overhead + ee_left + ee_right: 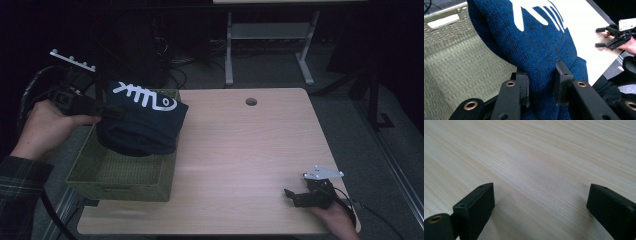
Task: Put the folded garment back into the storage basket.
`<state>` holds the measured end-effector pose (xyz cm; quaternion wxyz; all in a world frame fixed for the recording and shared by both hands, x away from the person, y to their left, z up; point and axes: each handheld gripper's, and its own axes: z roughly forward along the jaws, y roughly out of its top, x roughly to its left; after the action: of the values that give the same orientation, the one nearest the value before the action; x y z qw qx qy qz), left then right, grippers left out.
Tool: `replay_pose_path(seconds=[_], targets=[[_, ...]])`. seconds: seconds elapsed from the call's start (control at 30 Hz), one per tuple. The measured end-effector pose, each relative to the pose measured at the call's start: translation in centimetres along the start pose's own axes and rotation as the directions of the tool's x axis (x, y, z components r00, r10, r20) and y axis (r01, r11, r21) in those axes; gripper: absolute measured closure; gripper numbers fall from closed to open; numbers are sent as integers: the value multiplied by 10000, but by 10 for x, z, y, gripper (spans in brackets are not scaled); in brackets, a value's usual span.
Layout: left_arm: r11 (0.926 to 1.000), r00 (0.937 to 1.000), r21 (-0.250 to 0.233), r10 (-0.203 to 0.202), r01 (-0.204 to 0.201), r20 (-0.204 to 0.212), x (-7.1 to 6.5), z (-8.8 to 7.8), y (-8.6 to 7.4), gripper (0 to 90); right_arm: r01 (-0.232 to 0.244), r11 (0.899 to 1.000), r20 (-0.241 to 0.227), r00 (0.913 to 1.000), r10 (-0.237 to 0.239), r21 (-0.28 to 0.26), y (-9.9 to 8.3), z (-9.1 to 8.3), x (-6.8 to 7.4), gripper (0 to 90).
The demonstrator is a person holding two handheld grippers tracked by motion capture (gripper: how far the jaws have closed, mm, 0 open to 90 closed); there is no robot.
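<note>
I can't see the basket (115, 180) floor under the blue sweater (142, 122); sweater's print cut off in left gripper view.

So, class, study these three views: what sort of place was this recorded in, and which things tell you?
Probably an office or lab workspace, not a home. The light wooden desk has a cable hole, another desk's white metal legs stand behind, and cables trail over grey carpet.

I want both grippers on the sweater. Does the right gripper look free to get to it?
Probably yes: the right gripper rests open on bare table, nothing between it and the blue sweater held over the basket.
</note>
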<state>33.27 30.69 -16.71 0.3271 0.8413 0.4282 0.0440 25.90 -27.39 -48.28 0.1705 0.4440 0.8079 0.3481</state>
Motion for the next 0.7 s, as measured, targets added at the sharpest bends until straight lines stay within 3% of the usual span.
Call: replay_pose_path(seconds=[0.4,0.7], targets=[[9998,9995,116,-179,176,263,33,-1,-18,705,28,10000,9,10000,-28,39,1,1,0,62],[9980,9969,92,-621,617,476,54,8,-47,705,21,10000,57,10000,-21,21,1,1,-1,62]])
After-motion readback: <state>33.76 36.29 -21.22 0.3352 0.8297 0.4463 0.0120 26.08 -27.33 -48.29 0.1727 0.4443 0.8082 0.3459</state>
